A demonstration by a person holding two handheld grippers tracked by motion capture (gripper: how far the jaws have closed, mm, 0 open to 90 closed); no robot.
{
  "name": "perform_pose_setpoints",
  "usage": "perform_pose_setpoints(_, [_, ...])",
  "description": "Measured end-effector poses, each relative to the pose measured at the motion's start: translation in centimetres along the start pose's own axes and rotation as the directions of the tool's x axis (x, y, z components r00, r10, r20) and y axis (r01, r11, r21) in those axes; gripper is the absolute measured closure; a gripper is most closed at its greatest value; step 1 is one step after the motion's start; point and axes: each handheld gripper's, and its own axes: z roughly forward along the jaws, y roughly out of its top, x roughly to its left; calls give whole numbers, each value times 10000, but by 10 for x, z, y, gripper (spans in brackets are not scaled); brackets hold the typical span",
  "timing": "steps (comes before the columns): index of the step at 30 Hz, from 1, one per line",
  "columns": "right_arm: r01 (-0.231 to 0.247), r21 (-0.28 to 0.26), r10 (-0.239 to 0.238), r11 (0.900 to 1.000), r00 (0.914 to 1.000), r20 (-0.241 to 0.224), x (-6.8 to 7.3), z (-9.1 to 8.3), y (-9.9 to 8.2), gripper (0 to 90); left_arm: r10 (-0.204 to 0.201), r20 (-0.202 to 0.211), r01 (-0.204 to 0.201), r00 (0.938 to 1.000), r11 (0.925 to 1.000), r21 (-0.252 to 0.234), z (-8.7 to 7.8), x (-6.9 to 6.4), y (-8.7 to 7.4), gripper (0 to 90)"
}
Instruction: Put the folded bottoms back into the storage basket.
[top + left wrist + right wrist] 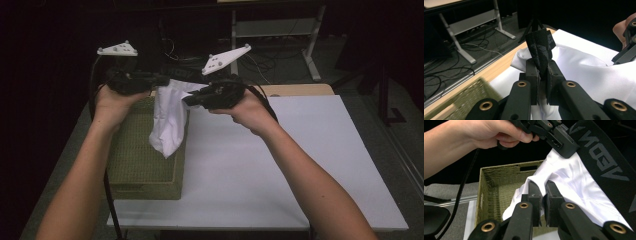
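Note:
A white garment with a black lettered waistband hangs between my two grippers above an olive woven basket. My left gripper is shut on the waistband, which bunches up between its jaws. My right gripper is shut on the white cloth at the garment's other upper corner. The garment's lower end dangles over the basket's right rim. In the right gripper view the left gripper grips the band at the top, and the basket looks empty inside.
The basket stands on the left part of a white tabletop with a wooden strip along its far edge. Beyond the table are a white desk frame and loose cables on the floor. Dark surroundings lie left.

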Motion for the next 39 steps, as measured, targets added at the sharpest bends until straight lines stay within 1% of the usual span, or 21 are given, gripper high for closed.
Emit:
perform_pose_setpoints(4, [45,83,-43,10000,9998,-196,4,19,6,839,-124,-271,125,9996,9999,36,-14,12,-12,817])
perform_pose_setpoints(6, [66,155,-61,9999,9995,-319,7,29,8,839,-194,-420,199,9989,9997,134,-20,18,-20,817])
perform_pose_setpoints(9, [190,315,-177,9993,9989,-434,11,45,10,839,-306,-672,322,9973,9992,220,-27,28,-32,817])
perform_pose_setpoints(13, [273,477,-243,9985,9978,-613,15,67,11,839,-573,-869,600,9946,9978,287,-32,41,-48,817])
perform_pose_setpoints(16, [322,639,-275,9974,9970,-730,18,83,10,839,-698,-1012,738,9924,9966,357,-35,50,-59,817])
perform_pose_setpoints(18, [263,718,-202,9971,9962,-847,20,93,9,839,-858,-1094,904,9903,9952,377,-36,55,-67,816])
perform_pose_setpoints(19, [264,802,-188,9964,9954,-942,21,103,6,839,-928,-1143,979,9891,9944,392,-36,58,-71,816])
perform_pose_setpoints(20, [264,802,-188,9964,9954,-942,21,103,6,839,-952,-1193,1013,9883,9938,465,-36,60,-75,816])
perform_pose_setpoints(22, [253,917,-156,9955,9944,-1048,23,114,4,839,-988,-1320,1075,9863,9924,603,-36,63,-82,816])
perform_pose_setpoints(24, [222,983,-111,9949,9936,-1127,23,122,1,839,-1108,-1420,1212,9837,9904,669,-35,67,-89,816])
perform_pose_setpoints(26, [186,1098,-54,9938,9928,-1196,24,132,-2,839,-1120,-1560,1254,9814,9890,784,-34,71,-95,816])
perform_pose_setpoints(32, [129,1373,55,9904,9911,-1328,26,154,-11,839,-1456,-1822,1626,9724,9833,821,-29,82,-116,816])
perform_pose_setpoints(36, [216,1735,23,9846,9907,-1363,28,168,-19,838,-1655,-2020,1883,9653,9771,993,-21,88,-129,815])
perform_pose_setpoints(39, [155,1921,123,9812,9897,-1426,27,174,-27,838,-1795,-2233,2106,9581,9696,1243,-15,90,-137,815])
